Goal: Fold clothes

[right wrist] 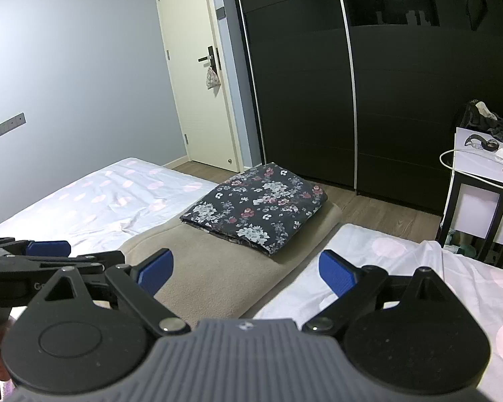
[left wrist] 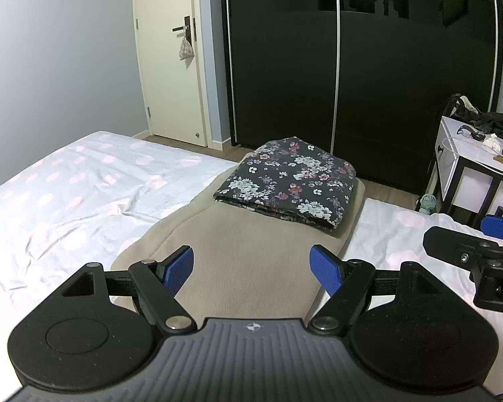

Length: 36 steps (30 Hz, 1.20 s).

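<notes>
Folded dark floral-print garment point(left wrist: 286, 181) lies flat at far end of beige fleece blanket point(left wrist: 238, 268) on polka-dot bed sheet point(left wrist: 67, 187). Left gripper point(left wrist: 251, 269) and right gripper point(right wrist: 246, 273) hover near end, fingers spread, holding nothing.

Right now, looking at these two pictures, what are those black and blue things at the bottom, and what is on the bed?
Those are two hand-held grippers, one in each of a person's hands, each carrying its own camera. One picture looks along the left gripper, the other along the right gripper. Both have their jaws open and hold nothing. Ahead, a dark folded floral garment lies on a beige blanket spread over the bed, which has a white sheet with pink dots. Behind stand a black wardrobe and a cream door.
</notes>
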Each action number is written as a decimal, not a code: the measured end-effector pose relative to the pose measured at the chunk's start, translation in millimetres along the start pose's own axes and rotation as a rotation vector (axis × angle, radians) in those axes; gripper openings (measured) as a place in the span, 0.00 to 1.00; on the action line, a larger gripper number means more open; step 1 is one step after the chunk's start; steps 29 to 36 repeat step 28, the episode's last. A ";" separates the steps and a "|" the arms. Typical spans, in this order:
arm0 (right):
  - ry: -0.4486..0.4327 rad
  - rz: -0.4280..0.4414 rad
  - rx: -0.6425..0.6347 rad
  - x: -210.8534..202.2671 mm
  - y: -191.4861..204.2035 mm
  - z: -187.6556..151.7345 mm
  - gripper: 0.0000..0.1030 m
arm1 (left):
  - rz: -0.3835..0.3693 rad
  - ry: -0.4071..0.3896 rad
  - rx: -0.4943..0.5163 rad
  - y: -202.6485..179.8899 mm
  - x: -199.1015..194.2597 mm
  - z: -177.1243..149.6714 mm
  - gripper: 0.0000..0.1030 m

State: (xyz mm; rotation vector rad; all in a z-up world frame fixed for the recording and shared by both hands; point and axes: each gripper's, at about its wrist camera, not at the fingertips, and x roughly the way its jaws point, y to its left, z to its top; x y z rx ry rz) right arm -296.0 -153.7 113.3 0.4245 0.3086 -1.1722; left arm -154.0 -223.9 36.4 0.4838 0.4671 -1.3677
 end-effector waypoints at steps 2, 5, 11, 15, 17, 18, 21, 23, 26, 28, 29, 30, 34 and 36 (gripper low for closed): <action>0.000 0.000 0.000 0.1 -0.1 -0.4 0.92 | -0.001 0.002 0.000 0.0 0.6 -0.2 0.74; 0.001 0.001 0.000 0.2 -0.3 -0.9 0.92 | 0.000 0.003 0.003 -0.5 1.1 -0.9 0.74; 0.003 0.003 0.000 -0.3 -0.9 -2.1 0.92 | 0.000 0.007 0.003 -0.8 1.2 -1.7 0.74; 0.005 0.005 -0.001 0.6 -0.6 -2.3 0.92 | -0.001 0.008 0.004 -1.5 1.4 -2.5 0.74; 0.006 0.006 -0.002 1.3 -0.5 -2.0 0.92 | -0.003 0.009 0.004 -1.7 1.8 -2.6 0.74; 0.006 0.006 -0.002 1.6 -0.4 -1.9 0.92 | -0.003 0.010 0.005 -1.8 2.0 -2.8 0.74; 0.008 0.006 0.000 2.4 -0.3 -1.9 0.92 | -0.007 0.015 0.006 -2.2 2.4 -3.3 0.74; 0.009 0.007 0.000 2.9 -0.4 -2.2 0.92 | -0.008 0.017 0.007 -2.5 2.7 -3.6 0.74; 0.011 0.010 0.000 2.8 -0.7 -2.9 0.92 | -0.007 0.019 0.006 -2.8 3.2 -3.8 0.74; 0.012 0.010 0.000 2.9 -0.6 -3.1 0.92 | -0.008 0.020 0.005 -3.0 3.2 -4.2 0.74; 0.012 0.010 0.000 2.9 -0.6 -3.1 0.92 | -0.008 0.020 0.005 -3.0 3.2 -4.2 0.74; 0.012 0.010 0.000 2.9 -0.6 -3.1 0.92 | -0.008 0.020 0.005 -3.0 3.2 -4.2 0.74; 0.012 0.010 0.000 2.9 -0.6 -3.1 0.92 | -0.008 0.020 0.005 -3.0 3.2 -4.2 0.74; 0.012 0.010 0.000 2.9 -0.6 -3.1 0.92 | -0.008 0.020 0.005 -3.0 3.2 -4.2 0.74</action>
